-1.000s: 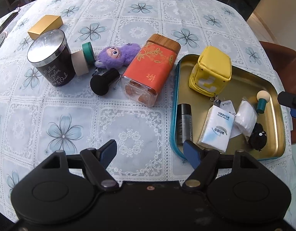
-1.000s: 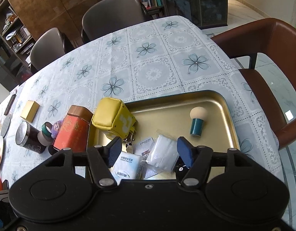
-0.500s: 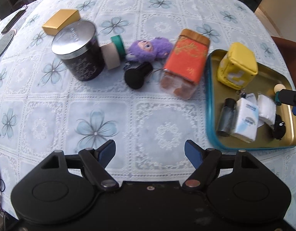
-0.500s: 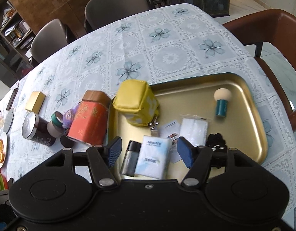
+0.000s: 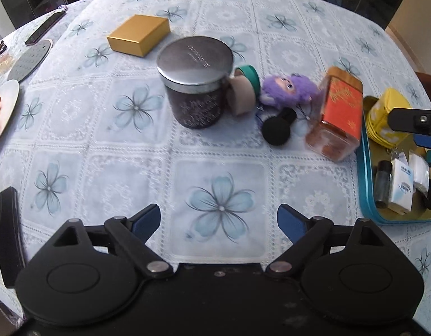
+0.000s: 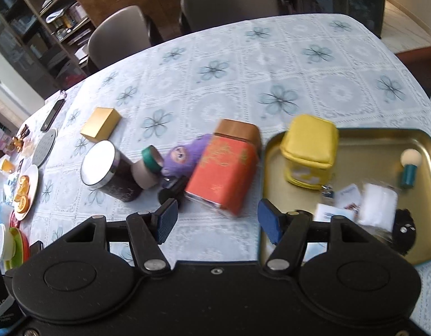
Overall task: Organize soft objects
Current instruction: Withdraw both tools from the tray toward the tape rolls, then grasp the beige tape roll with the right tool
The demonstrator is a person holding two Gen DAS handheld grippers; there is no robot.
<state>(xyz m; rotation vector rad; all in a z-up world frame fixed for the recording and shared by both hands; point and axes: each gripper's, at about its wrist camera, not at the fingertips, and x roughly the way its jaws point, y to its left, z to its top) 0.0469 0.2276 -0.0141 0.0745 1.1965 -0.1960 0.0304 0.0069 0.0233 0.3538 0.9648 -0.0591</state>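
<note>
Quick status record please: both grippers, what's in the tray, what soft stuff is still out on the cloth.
left gripper: jaws open, empty, above bare cloth
right gripper: jaws open, empty, near the tray's left rim
tray: yellow cube pouch, tissue pack, white packet, black plush, teal-handled puff
soft, outside tray: purple plush, black puff

Your left tongs (image 5: 219, 219) have swung leftward across the bench (image 5: 125, 151), so the dark candle jar (image 5: 194, 84) now sits centre-frame and the gold tray (image 5: 368, 196) has slid to the far right edge. Your right tongs (image 6: 217, 221) have also shifted left and pulled back, now facing the orange tin (image 6: 224, 168) instead of the tray's contents. Both tongs' jaws remain spread apart, holding nothing.
</note>
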